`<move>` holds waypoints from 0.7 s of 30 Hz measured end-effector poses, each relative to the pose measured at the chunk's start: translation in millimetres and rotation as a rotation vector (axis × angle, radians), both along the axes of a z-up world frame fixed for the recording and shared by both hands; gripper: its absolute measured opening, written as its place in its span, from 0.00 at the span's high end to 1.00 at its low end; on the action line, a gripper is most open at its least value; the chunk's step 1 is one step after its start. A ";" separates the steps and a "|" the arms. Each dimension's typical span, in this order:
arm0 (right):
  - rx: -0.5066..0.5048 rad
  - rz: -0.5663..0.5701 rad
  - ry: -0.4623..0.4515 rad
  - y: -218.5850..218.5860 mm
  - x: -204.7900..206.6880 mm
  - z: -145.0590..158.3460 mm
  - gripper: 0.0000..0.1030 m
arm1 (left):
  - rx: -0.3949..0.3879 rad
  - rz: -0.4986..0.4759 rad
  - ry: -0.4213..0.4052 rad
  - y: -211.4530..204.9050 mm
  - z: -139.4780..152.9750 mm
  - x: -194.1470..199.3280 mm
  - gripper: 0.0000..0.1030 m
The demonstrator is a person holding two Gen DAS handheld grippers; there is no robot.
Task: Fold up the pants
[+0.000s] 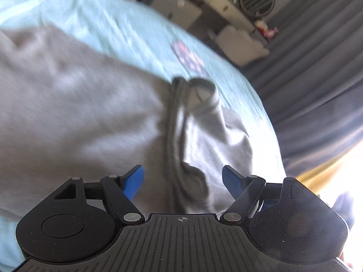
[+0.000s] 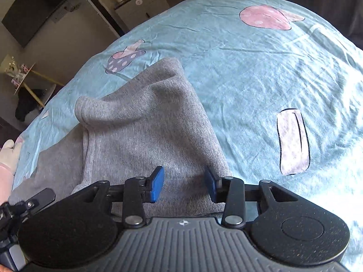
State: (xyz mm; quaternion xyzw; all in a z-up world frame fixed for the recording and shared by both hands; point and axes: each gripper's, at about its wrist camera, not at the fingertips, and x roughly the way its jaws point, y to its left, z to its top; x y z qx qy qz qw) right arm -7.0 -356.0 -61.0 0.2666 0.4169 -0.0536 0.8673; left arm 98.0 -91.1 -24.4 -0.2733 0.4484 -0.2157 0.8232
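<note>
A: Where are the pants [image 2: 145, 131]?

B: On the bed [image 2: 261, 72], a grey knit heap filling the lower left of the right view, one end humped up at centre left. In the blurred left view they cover the left half, with a dark cord [image 1: 175, 124] down the middle.

A: And the tools?

B: The left gripper [image 1: 182, 179] has its pads well apart, nothing between them. The right gripper [image 2: 185, 184] is parted too, over a flat edge of cloth.

A: How will they handle?

B: Soft, light and limp, I'd say; they'll sag and slide. Pinch a thick hem or the band, not loose middle cloth.
</note>
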 end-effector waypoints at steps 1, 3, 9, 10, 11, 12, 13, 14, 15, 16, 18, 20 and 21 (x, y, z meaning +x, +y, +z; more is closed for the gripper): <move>0.006 0.005 -0.008 -0.2 -2.4 -0.2 0.57 | -0.024 -0.012 0.029 -5.3 -4.6 7.8 0.21; 0.035 0.008 -0.032 2.2 -2.6 0.9 0.48 | -0.041 -0.016 0.100 -16.7 -17.7 24.7 0.22; 0.094 0.009 -0.072 -2.4 -3.5 -0.8 0.40 | -0.148 0.033 0.204 -29.5 -44.5 47.8 0.51; 0.113 0.005 -0.080 -4.5 -3.8 -1.7 0.40 | -0.142 0.027 0.222 -32.1 -46.9 49.6 0.77; 0.130 0.002 -0.086 -6.2 -4.1 -2.4 0.39 | -0.133 0.026 0.240 -33.7 -50.1 50.1 0.81; 0.151 -0.004 -0.094 -8.4 -3.5 -4.1 0.38 | -0.134 0.032 0.241 -33.3 -51.6 48.9 0.81; 0.168 -0.010 -0.100 -10.2 -4.0 -4.7 0.38 | -0.142 0.036 0.234 -31.6 -51.1 46.7 0.81; 0.189 -0.016 -0.109 -12.5 -4.3 -5.6 0.38 | -0.146 0.037 0.228 -29.3 -49.1 44.5 0.82; 0.211 -0.021 -0.120 -14.8 -4.9 -6.6 0.37 | -0.156 0.036 0.215 -26.0 -45.5 42.1 0.82; 0.236 -0.028 -0.130 -17.1 -6.7 -7.2 0.37 | -0.167 0.036 0.197 -22.0 -41.2 40.0 0.82; 0.272 -0.040 -0.143 -21.4 -9.9 -8.2 0.37 | -0.181 0.038 0.165 -11.4 -29.7 34.4 0.83; 0.291 -0.031 -0.153 -22.5 -10.9 -8.4 0.37 | -0.157 0.027 0.134 -1.6 -17.3 27.4 0.84; 0.292 -0.020 -0.157 -21.4 -11.0 -7.7 0.36 | -0.121 0.027 0.112 4.6 -11.2 22.7 0.84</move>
